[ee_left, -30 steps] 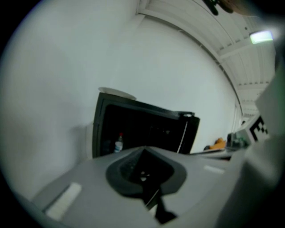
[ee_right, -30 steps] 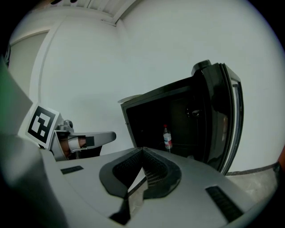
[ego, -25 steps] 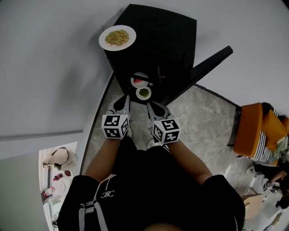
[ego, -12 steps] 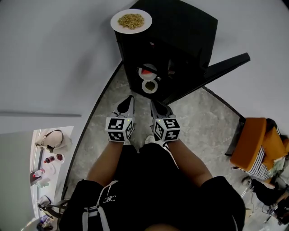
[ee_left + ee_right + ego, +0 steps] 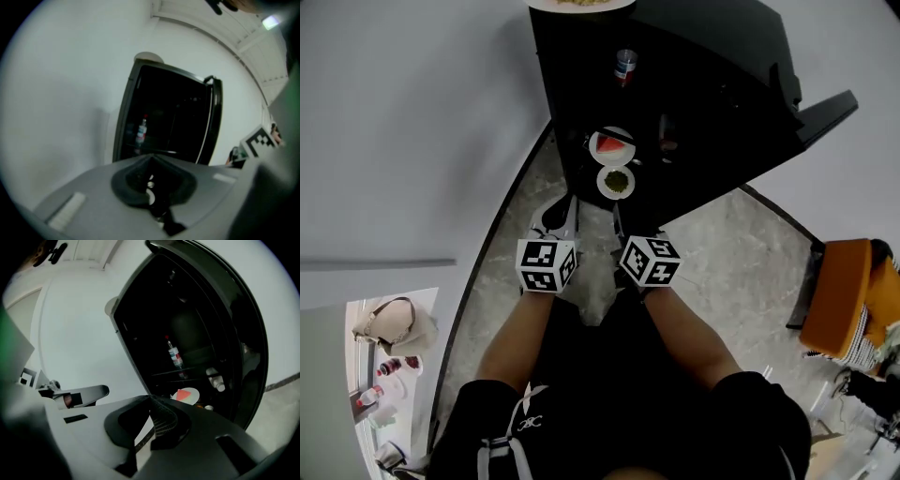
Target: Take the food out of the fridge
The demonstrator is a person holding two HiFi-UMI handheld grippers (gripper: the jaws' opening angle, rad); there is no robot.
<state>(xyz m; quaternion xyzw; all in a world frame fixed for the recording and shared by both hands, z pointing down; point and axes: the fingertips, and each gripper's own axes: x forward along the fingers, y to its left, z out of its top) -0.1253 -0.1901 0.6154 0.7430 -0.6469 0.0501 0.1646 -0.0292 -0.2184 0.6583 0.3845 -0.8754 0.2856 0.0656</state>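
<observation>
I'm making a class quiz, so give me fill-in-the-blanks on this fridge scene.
The fridge door is ____.
The bowl holds ____ food.
The bottle stands on a shelf ____ the plate.
The left tool and right tool are both ____.
Missing: open; green; above; shut.

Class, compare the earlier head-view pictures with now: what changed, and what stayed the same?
Both the left gripper and right gripper have sunk lower before the open fridge, the right one rolling slightly. A bottle inside has come into view, while the plate on top slips off the frame's edge. Nothing was grasped: both stay shut, empty. The red-slice plate and green dish are unmoved.
</observation>
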